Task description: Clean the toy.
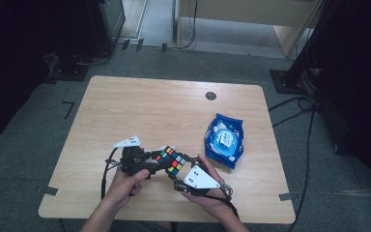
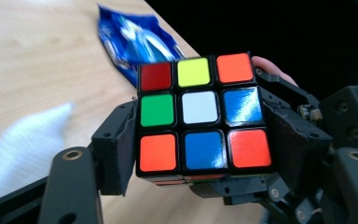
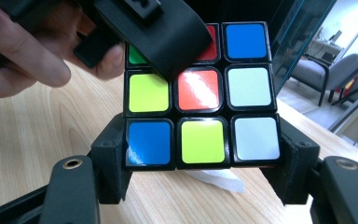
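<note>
Floor (image 1: 24,145): grey carpet, dim, tape marks.
Table (image 1: 164,106): light wood, rounded corners, dark round cap near far edge.
Cables (image 1: 294,108): trail right of table.
Chair (image 3: 319,72): grey, in a bright far area.

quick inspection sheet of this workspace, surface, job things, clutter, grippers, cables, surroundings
surface: light wooden table with a round dark spot near its far edge.
job's things: scrambled puzzle cube, held up between both grippers.
clutter: blue packet lying flat to the right of the cube.
grippers: left gripper has its jaws along the cube's sides; right gripper clamps the cube's lower layer.
cables: a cable trails from the left gripper; floor cables at the right.
surroundings: grey carpet, dark stands, a pale wooden unit behind.
</note>
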Demonstrator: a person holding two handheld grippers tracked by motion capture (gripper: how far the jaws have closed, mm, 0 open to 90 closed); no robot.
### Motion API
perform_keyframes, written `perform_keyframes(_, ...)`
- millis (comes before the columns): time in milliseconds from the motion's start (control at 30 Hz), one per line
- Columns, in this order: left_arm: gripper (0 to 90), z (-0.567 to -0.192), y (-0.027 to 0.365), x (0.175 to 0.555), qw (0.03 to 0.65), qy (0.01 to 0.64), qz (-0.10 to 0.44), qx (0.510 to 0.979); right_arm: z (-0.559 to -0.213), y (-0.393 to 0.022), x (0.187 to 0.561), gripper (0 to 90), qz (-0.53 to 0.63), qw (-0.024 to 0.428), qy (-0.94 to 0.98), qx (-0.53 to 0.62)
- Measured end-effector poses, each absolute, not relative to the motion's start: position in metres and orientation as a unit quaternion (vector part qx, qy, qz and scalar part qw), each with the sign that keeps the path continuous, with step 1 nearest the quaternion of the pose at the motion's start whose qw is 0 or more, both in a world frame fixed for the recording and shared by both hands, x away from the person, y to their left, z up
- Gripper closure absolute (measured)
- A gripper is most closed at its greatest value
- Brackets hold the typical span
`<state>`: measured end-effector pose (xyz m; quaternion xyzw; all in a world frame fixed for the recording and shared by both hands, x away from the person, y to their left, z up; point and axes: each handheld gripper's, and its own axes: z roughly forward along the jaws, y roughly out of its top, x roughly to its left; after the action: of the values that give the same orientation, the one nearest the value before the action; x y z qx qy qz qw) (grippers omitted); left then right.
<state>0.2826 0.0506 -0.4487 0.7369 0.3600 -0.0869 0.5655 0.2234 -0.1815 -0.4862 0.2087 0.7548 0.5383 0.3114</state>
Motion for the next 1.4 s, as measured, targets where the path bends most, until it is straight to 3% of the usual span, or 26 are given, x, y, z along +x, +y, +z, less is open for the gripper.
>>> perform_keyframes(167, 23.8, -0.441, 0.061, 0.281, 0.580, 0.353, -0.030, 0.733, -0.485, -0.192, 0.231, 34.4, 0.530, 0.301, 0.756, 0.239)
perform_keyframes(433, 20.0, -0.462, 0.053, 0.273, 0.477, 0.303, 0.188, 0.804, -0.468, -0.218, 0.244, 34.3, 0.537, 0.247, 0.739, 0.322)
perform_keyframes(833, 19.7, -0.475, 0.020, 0.251, 0.455, 0.203, 0.259, 0.828, -0.448, -0.217, 0.246, 34.3, 0.540, 0.137, 0.732, 0.392)
perform_keyframes(1033, 20.7, -0.473, 0.015, 0.244, 0.471, 0.177, 0.272, 0.820, -0.449, -0.209, 0.246, 34.3, 0.533, 0.103, 0.739, 0.397)
perform_keyframes(1400, 34.0, -0.477, 0.010, 0.235, 0.461, 0.143, 0.314, 0.817, -0.455, -0.202, 0.248, 34.1, 0.525, 0.065, 0.746, 0.404)
